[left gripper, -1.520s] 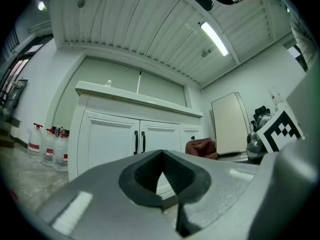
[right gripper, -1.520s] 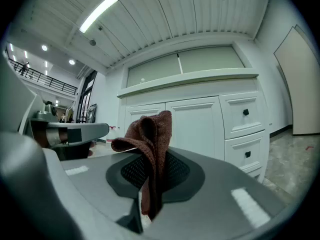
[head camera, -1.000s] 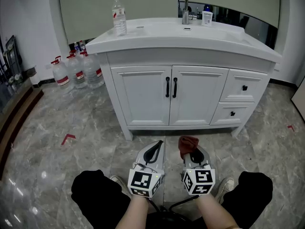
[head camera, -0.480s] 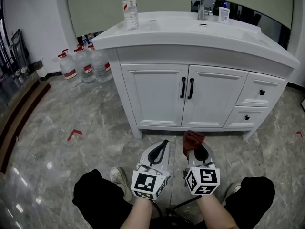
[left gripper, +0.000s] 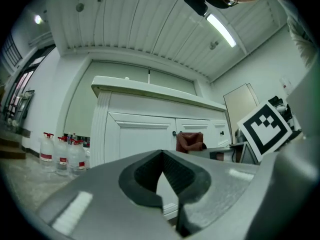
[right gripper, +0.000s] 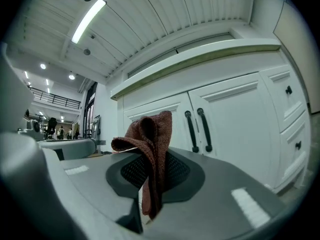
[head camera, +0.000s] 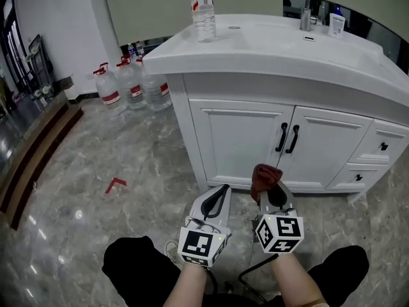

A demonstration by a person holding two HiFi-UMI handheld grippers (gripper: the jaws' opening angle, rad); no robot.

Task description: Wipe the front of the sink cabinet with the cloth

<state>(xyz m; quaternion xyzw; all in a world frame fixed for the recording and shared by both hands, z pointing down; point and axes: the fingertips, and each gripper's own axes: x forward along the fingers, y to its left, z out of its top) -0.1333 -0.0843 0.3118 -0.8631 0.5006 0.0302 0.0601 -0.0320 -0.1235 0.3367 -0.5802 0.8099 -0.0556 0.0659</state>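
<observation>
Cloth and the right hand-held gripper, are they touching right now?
Touching. The right gripper view shows the cloth pinched between the shut jaws of the right hand-held gripper, with its top folding over above them.

bright, even light from ceiling strip lamps (right gripper: 90, 19). soft shadow under the front edge of the sink cabinet (head camera: 243, 139) top. small glare spots on the glossy floor (head camera: 96, 158) toward its left edge. both my gripper views bow and blacken at their round borders.

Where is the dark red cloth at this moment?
In head view, the dark red cloth is pinched in the right claw, before the white cabinet doors.
</observation>
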